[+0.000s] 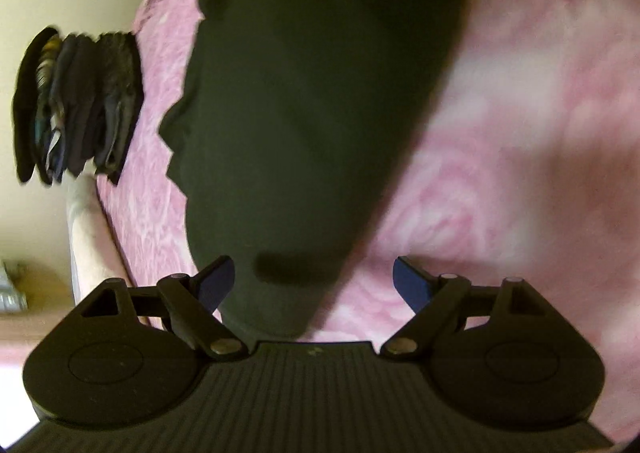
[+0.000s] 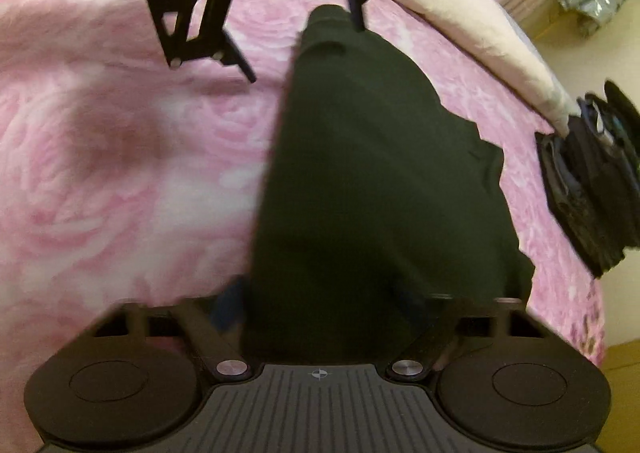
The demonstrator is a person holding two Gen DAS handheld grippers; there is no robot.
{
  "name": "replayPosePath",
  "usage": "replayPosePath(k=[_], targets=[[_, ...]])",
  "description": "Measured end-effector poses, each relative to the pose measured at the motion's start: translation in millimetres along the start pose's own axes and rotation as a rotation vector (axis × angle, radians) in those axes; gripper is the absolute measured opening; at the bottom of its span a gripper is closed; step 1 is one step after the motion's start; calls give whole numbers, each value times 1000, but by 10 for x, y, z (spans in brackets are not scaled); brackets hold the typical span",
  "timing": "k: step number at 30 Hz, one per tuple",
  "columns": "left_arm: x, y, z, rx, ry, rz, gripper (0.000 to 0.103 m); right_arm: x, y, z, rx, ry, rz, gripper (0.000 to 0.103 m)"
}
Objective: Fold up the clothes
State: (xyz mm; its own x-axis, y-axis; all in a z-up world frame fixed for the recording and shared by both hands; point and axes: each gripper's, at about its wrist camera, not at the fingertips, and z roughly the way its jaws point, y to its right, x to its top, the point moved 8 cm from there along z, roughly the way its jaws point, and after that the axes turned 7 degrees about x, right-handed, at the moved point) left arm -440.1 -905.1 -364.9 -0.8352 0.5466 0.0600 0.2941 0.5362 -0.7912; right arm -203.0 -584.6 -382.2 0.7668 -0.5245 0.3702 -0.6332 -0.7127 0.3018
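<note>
Left gripper (image 1: 314, 277) jaws spread | right gripper (image 2: 320, 305) unclear | dark folded garment (image 1: 304, 113) | pink plush blanket (image 1: 500, 173)

Bed w/ pink rose blanket (image 1: 500, 173). Dark green cloth (image 1: 304, 113) lies flat on it. Pile of dark folded clothes (image 1: 76, 105) sits at bed's edge.
</note>
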Motion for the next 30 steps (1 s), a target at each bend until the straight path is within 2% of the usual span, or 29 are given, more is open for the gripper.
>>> replayPosePath(k=[1,3,7,8,9,10,12,13,15,20,23,24,25,26,27,30], targets=[[-16,13,67,5,8,22,84,4,44,-20,21,8,18,41],[-47,39,199,15,23,67,83,13,131,-62,62,23,54,23],[-69,64,395,31,60,148,77,52,256,-226,100,57,93,16],[-58,63,417,28,75,166,68,64,289,-268,102,64,96,15],[-45,65,431,20,83,175,55,76,335,-318,104,68,97,15],[-30,69,439,9,87,178,47,86,379,-372,103,73,101,15],[4,66,440,-16,89,171,20,100,456,-478,98,84,108,15],[27,49,423,-31,84,151,17,104,490,-527,93,88,111,15],[81,-23,379,-56,75,108,13,101,556,-597,82,91,113,15],[270,-253,43,-143,64,-4,11,-21,631,-703,50,64,103,16],[389,-378,-171,-227,42,-90,11,-140,581,-764,28,41,84,16],[421,-412,-229,-256,29,-120,11,-179,554,-777,18,34,79,24],[452,-444,-288,-282,18,-151,11,-212,512,-789,2,29,71,41],[483,-474,-348,-305,8,-184,11,-249,464,-793,-31,28,62,75],[507,-492,-387,-320,1,-203,11,-267,410,-792,-47,37,49,86],[562,-522,-461,-353,-15,-235,11,-292,248,-752,-60,64,9,86]])
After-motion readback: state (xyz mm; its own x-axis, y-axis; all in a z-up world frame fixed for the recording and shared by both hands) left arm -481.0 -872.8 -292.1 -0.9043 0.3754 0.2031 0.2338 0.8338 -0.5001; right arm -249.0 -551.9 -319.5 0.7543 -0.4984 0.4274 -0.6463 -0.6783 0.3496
